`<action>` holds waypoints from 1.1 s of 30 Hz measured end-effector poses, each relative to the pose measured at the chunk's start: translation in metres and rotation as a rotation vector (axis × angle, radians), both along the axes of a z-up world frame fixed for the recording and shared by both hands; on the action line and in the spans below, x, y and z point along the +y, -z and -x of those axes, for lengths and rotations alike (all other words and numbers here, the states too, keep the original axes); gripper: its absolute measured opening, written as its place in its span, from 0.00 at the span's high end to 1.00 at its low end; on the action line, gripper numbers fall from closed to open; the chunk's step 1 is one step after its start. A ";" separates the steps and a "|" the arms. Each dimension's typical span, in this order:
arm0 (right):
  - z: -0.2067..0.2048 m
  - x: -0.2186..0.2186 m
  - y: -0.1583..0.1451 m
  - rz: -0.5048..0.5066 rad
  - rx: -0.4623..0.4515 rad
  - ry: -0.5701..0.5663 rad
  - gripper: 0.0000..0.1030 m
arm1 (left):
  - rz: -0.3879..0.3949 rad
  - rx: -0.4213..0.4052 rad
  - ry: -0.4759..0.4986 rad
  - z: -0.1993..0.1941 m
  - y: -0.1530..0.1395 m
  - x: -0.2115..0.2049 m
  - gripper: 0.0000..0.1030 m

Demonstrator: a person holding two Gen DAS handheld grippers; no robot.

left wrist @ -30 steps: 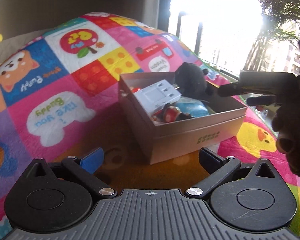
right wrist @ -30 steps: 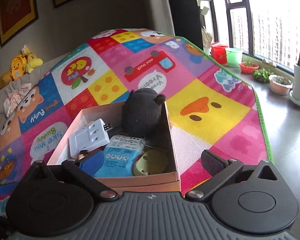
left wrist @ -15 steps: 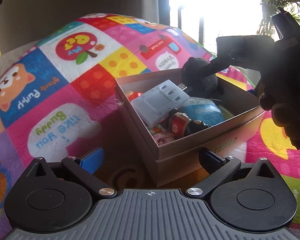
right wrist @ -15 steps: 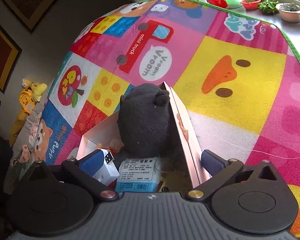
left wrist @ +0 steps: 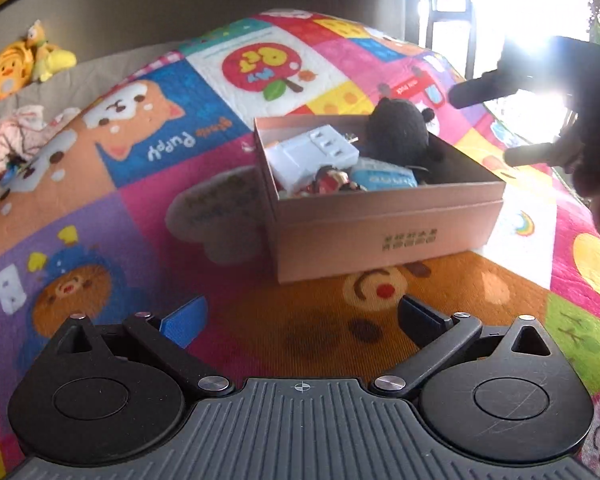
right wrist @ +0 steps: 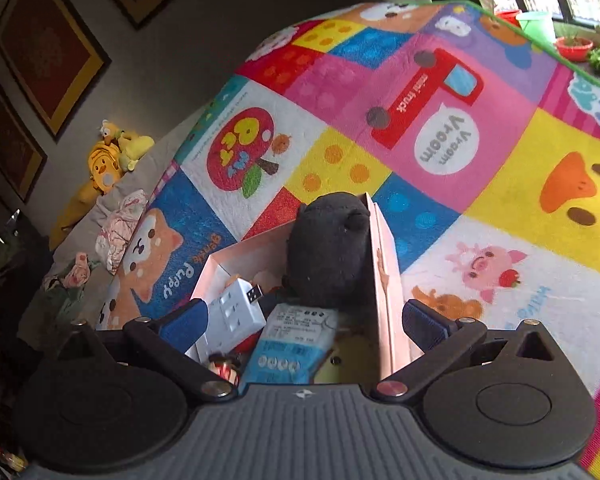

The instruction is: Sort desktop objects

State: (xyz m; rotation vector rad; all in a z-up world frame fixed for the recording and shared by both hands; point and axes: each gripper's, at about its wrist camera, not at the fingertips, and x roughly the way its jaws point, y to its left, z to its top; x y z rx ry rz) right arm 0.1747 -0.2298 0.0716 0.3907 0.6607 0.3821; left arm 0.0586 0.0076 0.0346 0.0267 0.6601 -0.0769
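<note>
A pink cardboard box [left wrist: 388, 220] sits on the colourful play mat. Inside it are a black plush toy [left wrist: 400, 132], a white power adapter [left wrist: 312, 156], a blue packet [left wrist: 384, 176] and a small red figure [left wrist: 332, 180]. My left gripper [left wrist: 302, 314] is open and empty, low over the mat in front of the box. My right gripper [right wrist: 302, 318] is open and empty, above the box [right wrist: 384, 264], with the plush [right wrist: 328, 248], adapter [right wrist: 236, 312] and packet [right wrist: 292, 344] between its fingers' line of sight. It also shows in the left wrist view [left wrist: 512, 120], at the right behind the box.
The play mat [left wrist: 140, 208] covers the surface. Yellow plush toys [right wrist: 112, 156] and crumpled cloth [right wrist: 116, 228] lie beyond the mat's far left edge. Plant pots [right wrist: 572, 44] stand by the window at the far right.
My left gripper has pulled back and away from the box. My right gripper has risen and tilted, still over the box. Both stayed open and empty.
</note>
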 end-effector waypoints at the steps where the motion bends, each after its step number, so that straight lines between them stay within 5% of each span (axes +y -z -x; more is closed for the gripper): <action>1: 0.018 -0.002 -0.001 0.050 -0.011 -0.006 0.00 | 0.005 0.024 -0.002 0.000 0.003 0.001 0.00; 7: 0.092 0.012 0.036 0.349 0.027 -0.079 0.00 | 0.006 0.043 -0.049 0.020 0.014 -0.009 0.00; 11: 0.099 0.025 0.064 0.453 0.072 -0.060 0.00 | -0.020 0.069 -0.078 0.012 0.021 -0.018 0.00; 14: 0.103 0.039 0.068 0.540 0.011 -0.048 0.00 | -0.022 0.044 -0.106 0.008 0.024 -0.020 0.00; 33: 0.099 0.041 0.077 0.483 -0.040 0.003 0.00 | -0.017 0.040 -0.117 0.007 0.024 -0.020 0.00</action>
